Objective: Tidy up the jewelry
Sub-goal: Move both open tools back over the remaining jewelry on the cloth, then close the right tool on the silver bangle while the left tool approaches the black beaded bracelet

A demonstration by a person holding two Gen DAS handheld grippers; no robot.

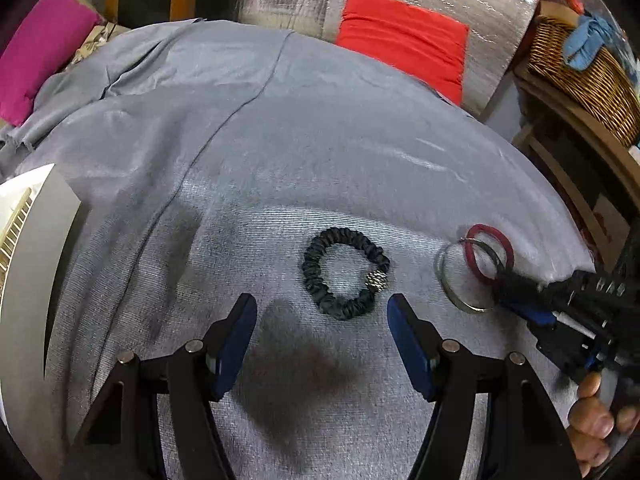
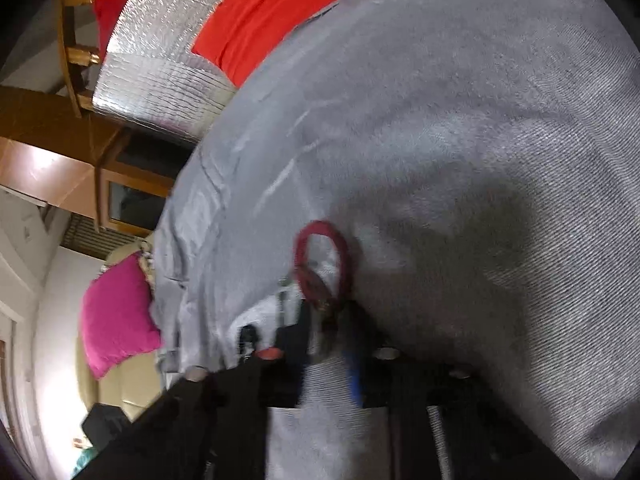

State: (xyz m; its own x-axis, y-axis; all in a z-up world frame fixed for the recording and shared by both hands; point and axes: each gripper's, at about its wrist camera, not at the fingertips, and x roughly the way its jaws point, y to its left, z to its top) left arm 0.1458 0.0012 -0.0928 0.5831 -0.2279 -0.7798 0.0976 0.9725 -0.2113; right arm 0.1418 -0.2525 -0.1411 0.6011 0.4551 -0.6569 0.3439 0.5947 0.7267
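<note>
A black scrunchie (image 1: 316, 280) with a small silver bead lies flat on the grey cloth (image 1: 280, 140). My left gripper (image 1: 322, 306) hovers just in front of it, open, its blue pads on either side and nothing between them. To the right lie a red hair band (image 1: 490, 254), a silver bangle (image 1: 450, 284) and a thin dark ring, overlapping. My right gripper (image 1: 505, 285) comes in from the right and is shut on the near edge of the red hair band (image 2: 320, 256). In the blurred right wrist view the right gripper (image 2: 332, 314) has its fingers together at the band's lower end.
A white box (image 1: 28, 240) sits at the cloth's left edge. A red cushion (image 1: 400, 40) and silver quilted backing lie beyond, with a pink cushion (image 1: 44, 52) far left. A wicker basket (image 1: 580, 68) stands on a wooden shelf at right. A person's hand (image 1: 592, 420) grips the right tool.
</note>
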